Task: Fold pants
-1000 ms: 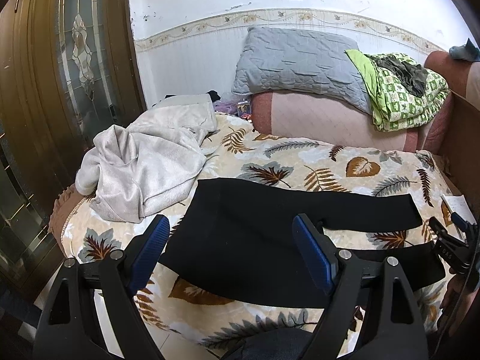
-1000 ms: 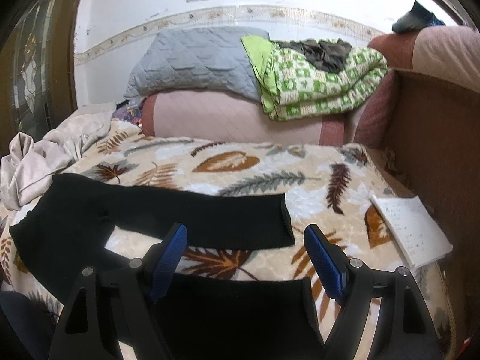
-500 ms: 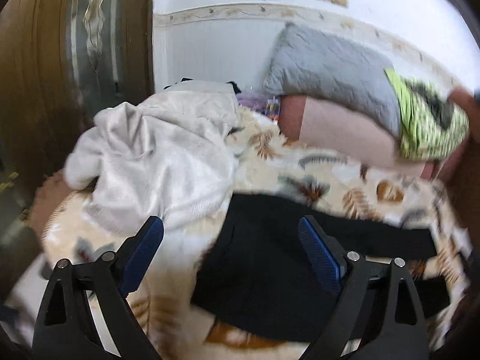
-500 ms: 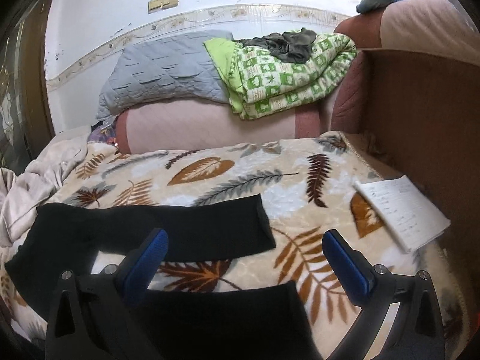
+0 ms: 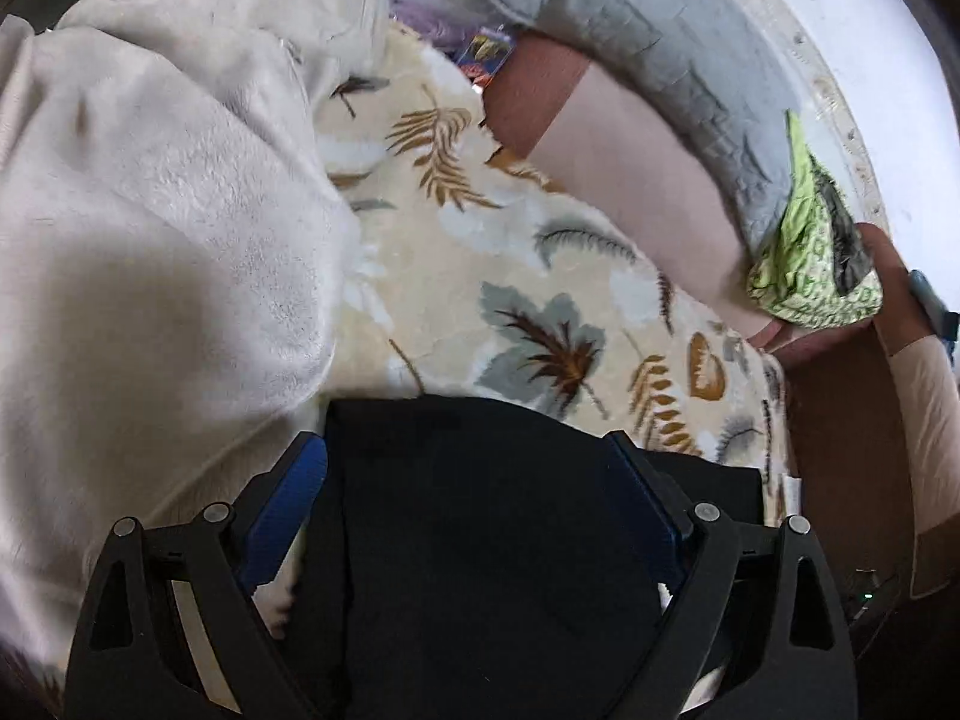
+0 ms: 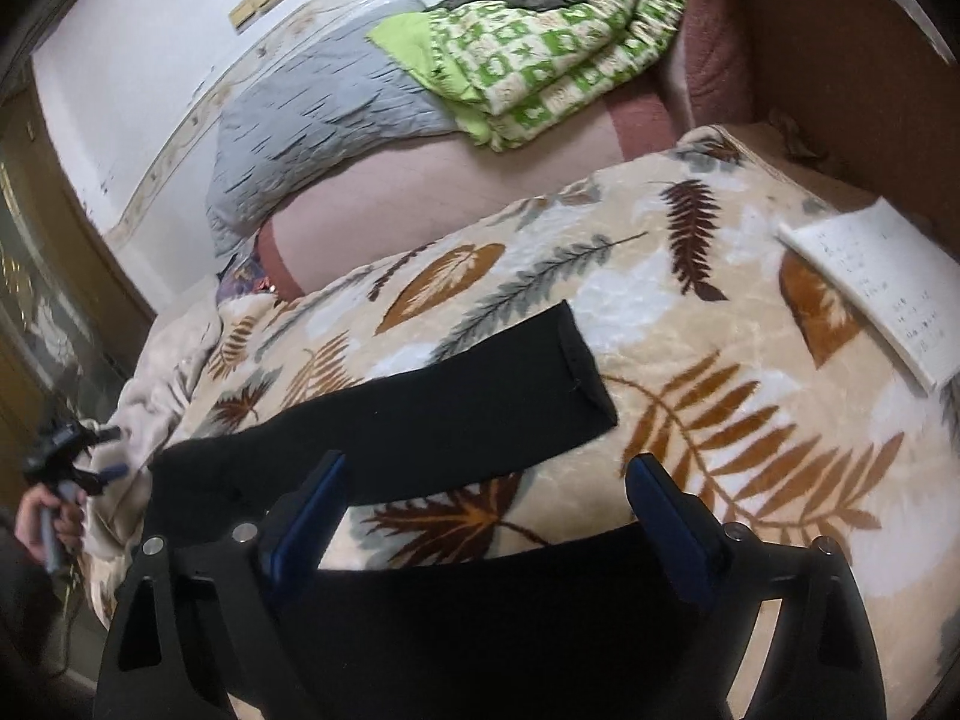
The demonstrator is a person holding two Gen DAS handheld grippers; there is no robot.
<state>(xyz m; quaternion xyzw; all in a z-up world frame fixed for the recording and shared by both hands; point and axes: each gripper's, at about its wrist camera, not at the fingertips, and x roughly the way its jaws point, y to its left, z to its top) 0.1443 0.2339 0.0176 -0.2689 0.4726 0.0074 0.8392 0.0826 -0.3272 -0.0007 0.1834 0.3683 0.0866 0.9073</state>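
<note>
At the bottom of the left wrist view, your left hand-held gripper [image 5: 465, 510] stands wide above the waist end of the black pants [image 5: 480, 540], its blue pads apart from the cloth. At the bottom of the right wrist view, your right hand-held gripper [image 6: 483, 516] has its jaws closing, still wide, over the near trouser leg with nothing pinched. The pants [image 6: 432, 414] lie flat on the leaf-patterned blanket [image 6: 720, 312] of the bed, the far leg reaching toward centre frame. A cream fleece [image 5: 150, 210] is heaped just beside the waistband at left. A white paper [image 6: 882, 282] rests at right.
</note>
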